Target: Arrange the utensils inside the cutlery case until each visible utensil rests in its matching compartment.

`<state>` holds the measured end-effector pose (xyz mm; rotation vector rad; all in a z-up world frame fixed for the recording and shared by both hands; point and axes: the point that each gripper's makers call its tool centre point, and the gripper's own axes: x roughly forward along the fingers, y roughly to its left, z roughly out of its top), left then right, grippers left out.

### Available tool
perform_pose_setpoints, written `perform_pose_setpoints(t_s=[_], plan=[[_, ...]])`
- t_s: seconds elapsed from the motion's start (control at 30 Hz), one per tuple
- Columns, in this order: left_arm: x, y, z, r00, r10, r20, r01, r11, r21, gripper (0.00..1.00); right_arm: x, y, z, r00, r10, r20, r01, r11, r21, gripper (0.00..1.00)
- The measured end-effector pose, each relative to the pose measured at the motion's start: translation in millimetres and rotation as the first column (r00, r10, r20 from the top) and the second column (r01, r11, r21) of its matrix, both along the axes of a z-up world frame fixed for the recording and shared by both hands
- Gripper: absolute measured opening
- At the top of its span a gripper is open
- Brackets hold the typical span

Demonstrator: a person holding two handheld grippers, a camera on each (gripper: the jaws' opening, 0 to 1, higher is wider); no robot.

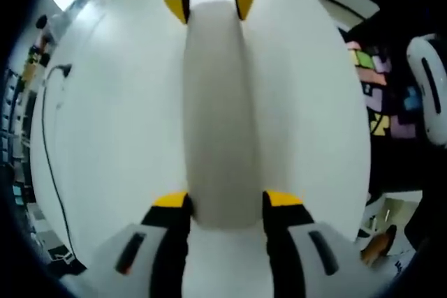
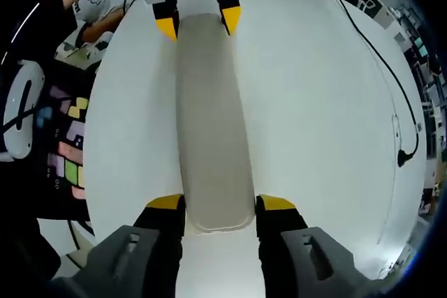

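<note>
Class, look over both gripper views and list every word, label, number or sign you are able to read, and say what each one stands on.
No text can be read in either view.
Long pale grey cutlery case on the white table: plain, no label showing.
Yellow-tipped left gripper and right gripper: no markings legible.
Coloured patches on a dark surface beside the table: blurred shapes, too small to tell whether they carry lettering.

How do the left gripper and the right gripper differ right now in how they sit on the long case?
The left gripper and the right gripper straddle opposite ends of the beige cutlery case, facing each other. Each has the black cable on its own opposite side. Both have yellow-tipped jaws hugging the closed case's sides on the white table.
</note>
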<state>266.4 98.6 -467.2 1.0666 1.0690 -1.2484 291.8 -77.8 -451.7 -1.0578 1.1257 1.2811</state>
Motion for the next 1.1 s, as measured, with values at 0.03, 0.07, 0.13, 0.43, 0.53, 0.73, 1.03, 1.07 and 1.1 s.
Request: perform_pose_setpoints(t_s=[0.03, 0.07, 0.13, 0.43, 0.53, 0.73, 1.03, 1.07, 1.1], plan=[[0.5, 0.1, 0.0, 1.000, -0.002, 0.001, 0.002, 1.000, 0.000, 0.43, 0.3, 0.1, 0.2, 1.000, 0.003, 0.002, -0.003, 1.000, 0.000, 0.40], [1.0, 0.2, 0.0, 1.000, -0.005, 0.002, 0.005, 1.000, 0.000, 0.44, 0.4, 0.1, 0.2, 1.000, 0.007, 0.001, -0.007, 1.000, 0.000, 0.40], [2.2, -0.3, -0.1, 1.000, -0.009, 0.008, 0.009, 1.000, -0.002, 0.44, 0.2, -0.5, -1.7, 1.000, 0.002, -0.003, -0.002, 1.000, -0.003, 0.41], [3.3, -0.7, -3.4, 1.000, -0.014, 0.018, 0.014, 1.000, 0.007, 0.44, -0.3, -2.3, -2.2, 1.000, 0.004, -0.001, -0.004, 1.000, -0.002, 0.41], [4.1, -0.9, -3.5, 1.000, -0.010, 0.018, 0.010, 1.000, 0.006, 0.44, -2.2, -2.8, -2.8, 1.000, 0.010, 0.006, -0.010, 1.000, -0.002, 0.41], [5.2, -0.3, -2.7, 1.000, -0.004, 0.026, 0.004, 1.000, 0.005, 0.44, -5.3, -5.6, -4.2, 1.000, 0.006, 0.009, -0.006, 1.000, -0.004, 0.41], [4.2, 0.8, 9.9, 0.999, 0.030, 0.036, -0.028, 0.999, -0.044, 0.49, -6.4, -13.2, -6.6, 1.000, -0.018, 0.013, 0.019, 1.000, -0.015, 0.41], [1.2, 3.9, 10.6, 0.999, 0.028, 0.028, -0.027, 0.999, -0.038, 0.50, -7.4, -14.0, -6.5, 1.000, -0.022, 0.012, 0.022, 1.000, -0.014, 0.42], [0.1, 6.0, 11.5, 0.999, 0.029, 0.028, -0.028, 0.999, -0.038, 0.50, -8.2, -14.7, -6.4, 1.000, -0.024, 0.013, 0.024, 1.000, -0.013, 0.42]])
